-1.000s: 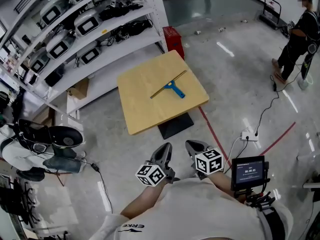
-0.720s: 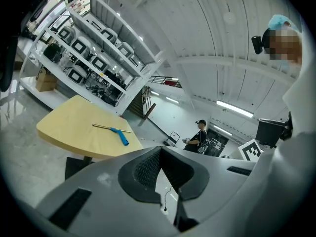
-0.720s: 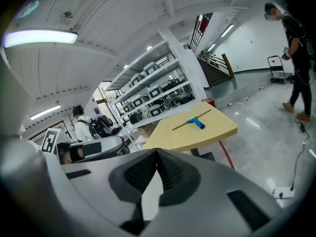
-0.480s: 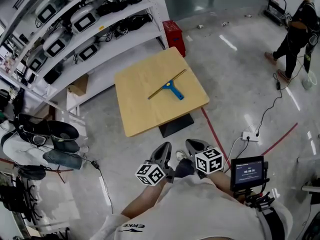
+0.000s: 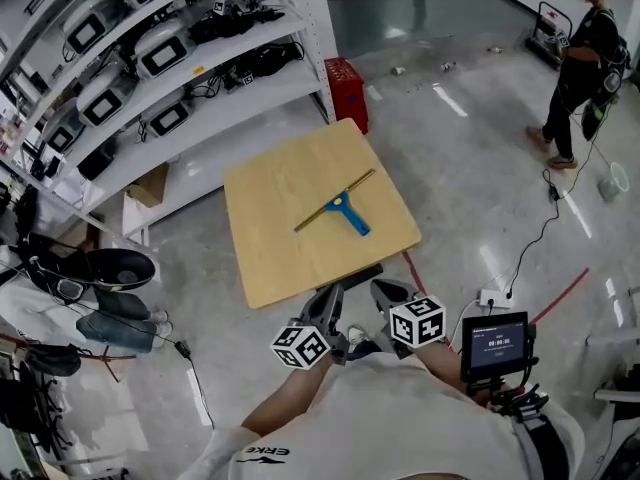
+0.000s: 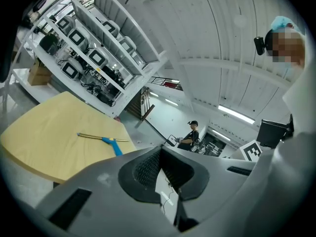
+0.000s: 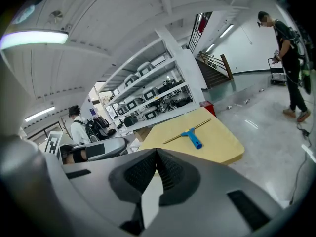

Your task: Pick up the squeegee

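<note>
Blue-handled brass-bladed squeegee [image 5: 338,202] flat on square wooden table [image 5: 265,258]; left gripper [image 5: 330,301], right gripper [image 5: 386,294] closed, empty, short of table; jaws to be opened, handle straddled crosswise.

White shelving [image 5: 205,96], red crate [image 5: 347,81] — person [image 5: 581,63] beyond

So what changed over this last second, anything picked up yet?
The left tool and right tool have closed in on the table, whose near edge is now just ahead of them. Nothing was grasped. The squeegee lies where it was on the tabletop; both tools stay shut and empty.
</note>
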`<state>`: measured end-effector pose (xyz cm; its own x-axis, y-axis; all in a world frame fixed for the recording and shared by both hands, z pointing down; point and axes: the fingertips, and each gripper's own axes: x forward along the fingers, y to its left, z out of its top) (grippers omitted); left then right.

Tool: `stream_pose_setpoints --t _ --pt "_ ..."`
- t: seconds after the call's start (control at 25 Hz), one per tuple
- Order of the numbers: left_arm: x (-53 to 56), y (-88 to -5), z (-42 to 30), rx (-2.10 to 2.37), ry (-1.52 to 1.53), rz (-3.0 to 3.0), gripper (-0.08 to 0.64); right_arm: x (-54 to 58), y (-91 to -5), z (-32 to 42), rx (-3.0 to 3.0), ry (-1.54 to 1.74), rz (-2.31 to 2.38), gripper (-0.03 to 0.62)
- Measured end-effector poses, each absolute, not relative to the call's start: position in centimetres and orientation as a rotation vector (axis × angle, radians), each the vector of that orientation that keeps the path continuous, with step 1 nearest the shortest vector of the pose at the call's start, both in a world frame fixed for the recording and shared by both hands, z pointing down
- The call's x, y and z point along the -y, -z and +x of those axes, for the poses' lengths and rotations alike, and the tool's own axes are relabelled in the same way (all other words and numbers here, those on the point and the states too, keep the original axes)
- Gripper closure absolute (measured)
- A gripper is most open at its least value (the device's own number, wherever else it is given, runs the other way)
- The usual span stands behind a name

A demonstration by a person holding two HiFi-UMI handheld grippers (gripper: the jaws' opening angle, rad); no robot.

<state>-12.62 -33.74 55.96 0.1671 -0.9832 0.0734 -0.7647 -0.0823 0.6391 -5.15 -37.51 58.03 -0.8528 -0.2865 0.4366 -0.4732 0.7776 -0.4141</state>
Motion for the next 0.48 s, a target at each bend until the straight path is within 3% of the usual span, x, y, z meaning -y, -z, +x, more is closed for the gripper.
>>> stream_pose_setpoints --t 0.48 --pt "39.6 -57.1 -21.9 1.696 0.517 1.823 0.555 44.6 -58.3 -14.3 2.603 -0.708 0.532 0.589"
